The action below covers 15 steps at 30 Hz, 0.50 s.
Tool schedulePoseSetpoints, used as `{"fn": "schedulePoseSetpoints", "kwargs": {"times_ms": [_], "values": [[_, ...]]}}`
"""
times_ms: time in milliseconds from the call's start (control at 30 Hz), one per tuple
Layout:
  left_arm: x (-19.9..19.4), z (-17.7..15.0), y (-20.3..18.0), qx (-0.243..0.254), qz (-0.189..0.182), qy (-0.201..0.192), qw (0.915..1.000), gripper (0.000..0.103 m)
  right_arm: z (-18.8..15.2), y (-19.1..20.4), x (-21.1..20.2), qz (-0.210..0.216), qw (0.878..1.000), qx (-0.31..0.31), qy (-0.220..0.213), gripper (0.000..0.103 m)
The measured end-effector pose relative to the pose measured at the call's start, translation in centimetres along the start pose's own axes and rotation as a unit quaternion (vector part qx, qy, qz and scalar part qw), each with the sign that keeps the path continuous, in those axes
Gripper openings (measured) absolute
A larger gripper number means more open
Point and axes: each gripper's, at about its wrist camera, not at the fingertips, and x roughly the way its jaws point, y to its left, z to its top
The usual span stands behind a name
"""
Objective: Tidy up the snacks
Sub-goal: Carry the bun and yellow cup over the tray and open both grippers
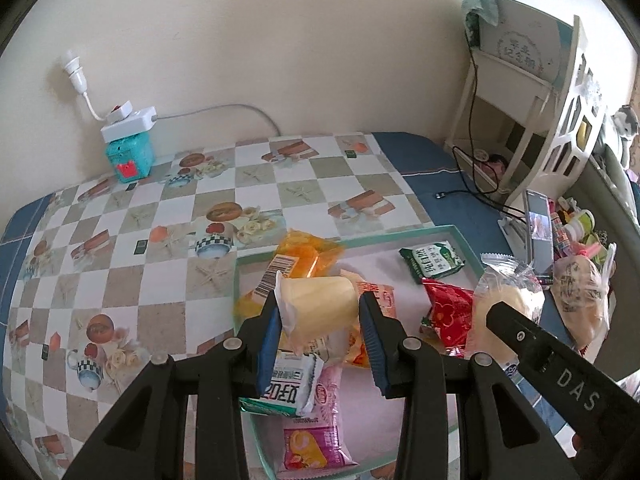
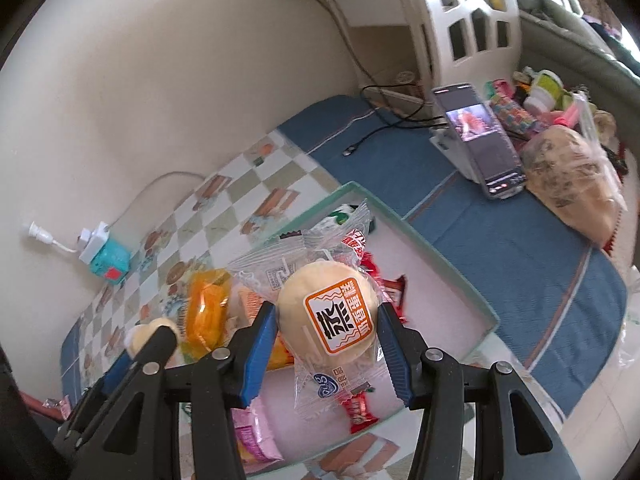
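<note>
Left tool [image 1: 320,312]: clamped on pale cup snack [image 1: 320,300], long axis crosswise between pads, above tray [image 1: 440,232].
Right tool [image 2: 328,334]: grips wrapped round bun [image 2: 328,316], label facing camera, over tray.

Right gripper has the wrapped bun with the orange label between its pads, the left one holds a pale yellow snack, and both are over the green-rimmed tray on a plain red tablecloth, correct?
Not quite: the cloth is a checkered pattern with blue borders, not plain red, as the left wrist view shows. The right gripper does hold the bun, the left gripper the pale yellow snack, over the tray.
</note>
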Motion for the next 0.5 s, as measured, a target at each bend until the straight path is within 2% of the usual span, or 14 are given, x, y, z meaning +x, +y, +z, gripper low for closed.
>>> {"fn": "schedulePoseSetpoints", "kwargs": {"times_ms": [300,500], "values": [[1.1,-0.1,1.2,-0.016,0.007,0.008,0.9998,0.040,-0.4,0.6,3.2,0.044,0.998,0.006,0.043,0.054],[1.8,-0.3,0.3,-0.002,-0.005,0.018,0.9998,0.040,-0.4,-0.2,4.3,0.017,0.998,0.010,0.053,0.054]]}}
